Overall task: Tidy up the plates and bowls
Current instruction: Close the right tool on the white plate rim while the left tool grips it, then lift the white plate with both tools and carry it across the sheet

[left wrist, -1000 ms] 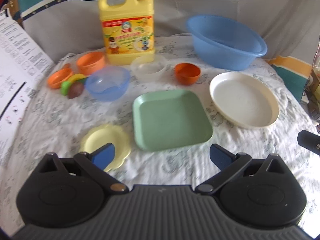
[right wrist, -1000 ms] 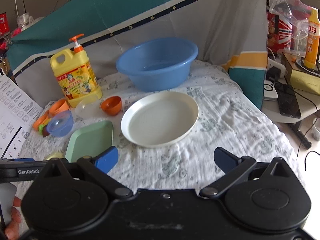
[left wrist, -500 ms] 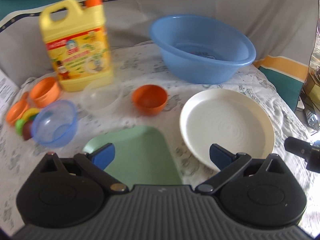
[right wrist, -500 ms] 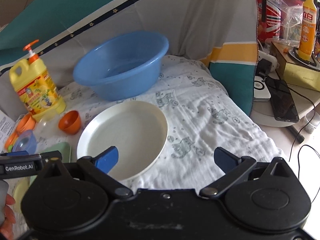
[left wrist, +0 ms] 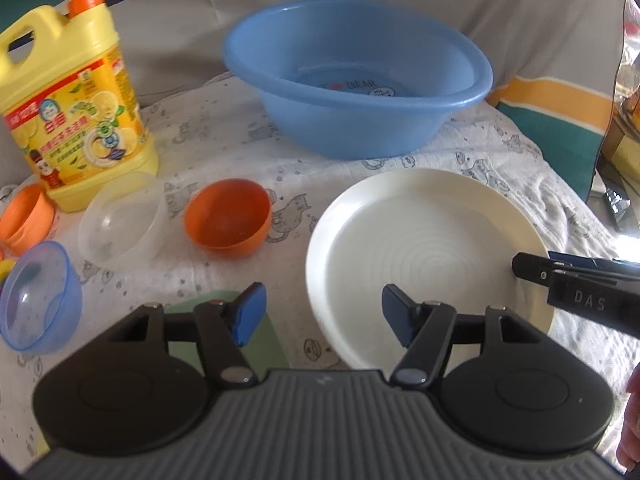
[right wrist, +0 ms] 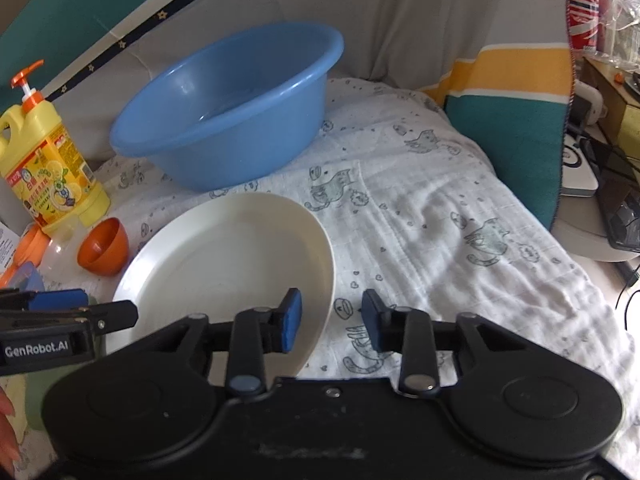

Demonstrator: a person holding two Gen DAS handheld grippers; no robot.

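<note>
A large white round plate (left wrist: 424, 256) lies on the cloth; it also shows in the right wrist view (right wrist: 224, 264). My left gripper (left wrist: 322, 316) is open, straddling the plate's near left rim. My right gripper (right wrist: 330, 324) is open, straddling the plate's near right rim; its finger shows in the left wrist view (left wrist: 576, 284) at the plate's right edge. A green square plate (left wrist: 224, 320) lies under my left finger. An orange bowl (left wrist: 226, 218), a clear bowl (left wrist: 120, 222) and a blue translucent bowl (left wrist: 36, 296) sit to the left.
A big blue basin (left wrist: 356, 72) stands at the back. A yellow detergent bottle (left wrist: 72, 100) stands back left, with orange cups (left wrist: 24, 220) beside it. The table drops off at the right, where a side shelf (right wrist: 600, 184) holds devices.
Both grippers have moved forward and right to the white plate and have narrowed around its rim. The green plate has slid mostly under the left gripper's view.
</note>
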